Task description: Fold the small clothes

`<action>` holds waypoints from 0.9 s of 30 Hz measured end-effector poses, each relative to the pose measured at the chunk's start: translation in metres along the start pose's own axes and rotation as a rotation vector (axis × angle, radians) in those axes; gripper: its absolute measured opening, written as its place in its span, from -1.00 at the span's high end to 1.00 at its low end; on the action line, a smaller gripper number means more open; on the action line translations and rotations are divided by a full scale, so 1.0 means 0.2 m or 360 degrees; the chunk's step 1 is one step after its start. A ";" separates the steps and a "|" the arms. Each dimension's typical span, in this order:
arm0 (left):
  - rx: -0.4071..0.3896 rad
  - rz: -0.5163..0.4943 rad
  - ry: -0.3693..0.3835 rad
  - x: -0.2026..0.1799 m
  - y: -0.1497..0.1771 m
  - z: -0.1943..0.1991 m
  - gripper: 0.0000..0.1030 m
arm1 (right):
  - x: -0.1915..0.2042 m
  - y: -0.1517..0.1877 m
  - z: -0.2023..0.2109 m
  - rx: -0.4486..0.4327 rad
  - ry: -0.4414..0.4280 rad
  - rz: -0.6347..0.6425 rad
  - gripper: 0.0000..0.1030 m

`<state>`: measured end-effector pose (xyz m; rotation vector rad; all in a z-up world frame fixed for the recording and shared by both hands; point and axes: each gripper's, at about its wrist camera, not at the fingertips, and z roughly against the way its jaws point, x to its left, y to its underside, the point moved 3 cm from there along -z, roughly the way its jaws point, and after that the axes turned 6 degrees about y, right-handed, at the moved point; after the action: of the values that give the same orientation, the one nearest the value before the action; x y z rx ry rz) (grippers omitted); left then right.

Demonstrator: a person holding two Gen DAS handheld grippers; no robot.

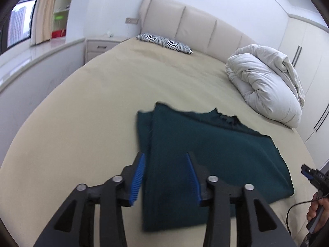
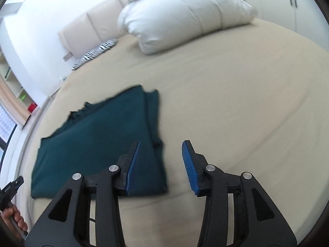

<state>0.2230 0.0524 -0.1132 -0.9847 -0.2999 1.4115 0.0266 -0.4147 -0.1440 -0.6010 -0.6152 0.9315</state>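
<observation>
while folded on the bed (image 1: 82,107), dark green garment (image 1: 205,154) below left gripper (image 1: 165,158) and right gripper (image 2: 161,146), both spread, empty

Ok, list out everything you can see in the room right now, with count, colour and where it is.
garment: one, dark green, folded flat on the near part of the bed
bed: one, beige sheet, cream padded headboard
duvet: one, white, bundled by the headboard
pillow: one, zebra print, at the head
nightstand: one, white, beside the bed
shelves: white, far corner
left gripper: black, blue pads, open above the garment
right gripper: same, open
hand: one, gripping a handle
</observation>
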 end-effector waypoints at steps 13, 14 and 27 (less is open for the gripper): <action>0.0173 -0.0128 -0.0170 -0.03 -0.05 -0.65 0.08 | 0.61 -0.15 -0.92 0.0373 -0.0414 0.0139 0.31; 0.0135 -0.0043 -0.0083 0.03 -0.04 -0.64 0.09 | 0.57 -0.19 -0.96 0.0374 -0.0439 0.0079 0.34; 0.0108 0.0136 0.0008 0.14 -0.03 -0.54 0.40 | -0.01 -0.34 -1.03 0.0143 -0.0280 -0.0523 0.95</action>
<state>0.3090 0.0372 -0.1833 -0.9548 -0.2070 1.4870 0.2081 -0.4899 -0.2369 -0.3258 -0.7983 0.7016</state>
